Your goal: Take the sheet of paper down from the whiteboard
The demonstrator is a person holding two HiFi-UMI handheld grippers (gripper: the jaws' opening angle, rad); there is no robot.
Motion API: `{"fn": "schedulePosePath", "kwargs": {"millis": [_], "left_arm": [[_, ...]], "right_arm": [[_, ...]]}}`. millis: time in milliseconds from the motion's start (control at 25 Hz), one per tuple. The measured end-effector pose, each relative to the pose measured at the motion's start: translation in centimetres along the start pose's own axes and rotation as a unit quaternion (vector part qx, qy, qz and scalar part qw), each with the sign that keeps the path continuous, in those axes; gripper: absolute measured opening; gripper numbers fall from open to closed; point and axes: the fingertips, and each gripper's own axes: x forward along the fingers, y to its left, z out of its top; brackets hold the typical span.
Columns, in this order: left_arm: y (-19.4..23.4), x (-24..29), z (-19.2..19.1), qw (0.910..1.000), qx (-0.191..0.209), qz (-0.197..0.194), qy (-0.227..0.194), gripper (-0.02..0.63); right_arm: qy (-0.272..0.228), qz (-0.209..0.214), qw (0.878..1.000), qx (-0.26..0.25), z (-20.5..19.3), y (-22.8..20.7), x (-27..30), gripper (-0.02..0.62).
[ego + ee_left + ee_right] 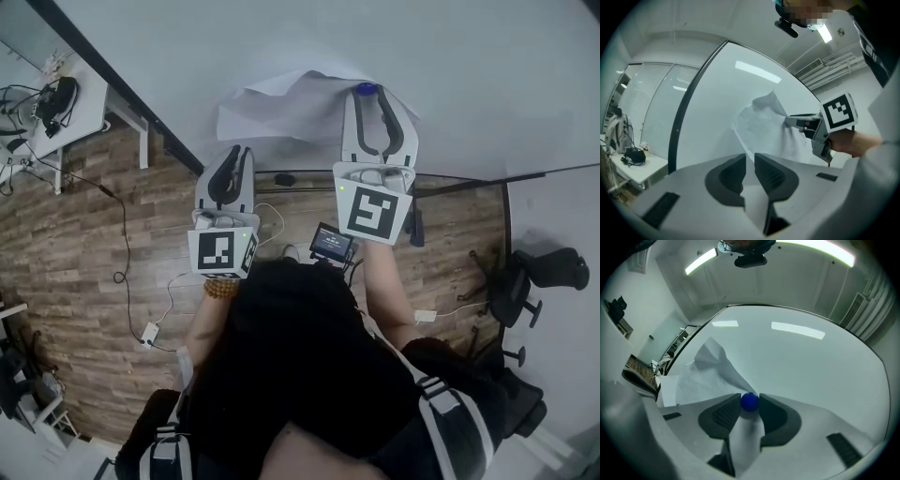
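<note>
A crumpled white sheet of paper (281, 103) hangs on the whiteboard (469, 75), bulging away from it. At its upper right corner sits a blue magnet (364, 90), with my right gripper (373, 96) shut on it; in the right gripper view the blue magnet (750, 401) is pinched between the tips, with paper (708, 376) running under them. My left gripper (234, 155) is at the sheet's lower left edge. In the left gripper view its jaws (749, 161) stand slightly apart, with a strip of paper (761, 126) in the gap, and the right gripper (790, 122) shows beyond.
The whiteboard's black frame (122, 89) runs diagonally at the left, with its ledge (309, 176) below the paper. A white desk with gear (56, 98) stands at the far left. Cables (127, 253) cross the wood floor. An office chair (530, 277) is at the right.
</note>
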Motion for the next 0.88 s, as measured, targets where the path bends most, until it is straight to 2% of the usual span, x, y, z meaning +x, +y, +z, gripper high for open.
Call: {"fn": "schedulePosePath", "kwargs": {"millis": [120, 280, 880], "left_arm": [[0.1, 0.4, -0.1, 1.0, -0.006, -0.005, 0.001, 0.087], [0.3, 0.8, -0.3, 0.9999, -0.01, -0.01, 0.004, 0.109], [0.4, 3.0, 2.1, 0.9992, -0.016, -0.007, -0.035, 0.1]], "right_arm": [[0.001, -0.001, 1.0, 0.002, 0.0, 0.0, 0.0, 0.121], [-0.001, 0.002, 1.0, 0.005, 0.1, 0.0, -0.1, 0.121], [0.007, -0.001, 1.0, -0.001, 0.5, -0.5, -0.7, 0.121]]}}
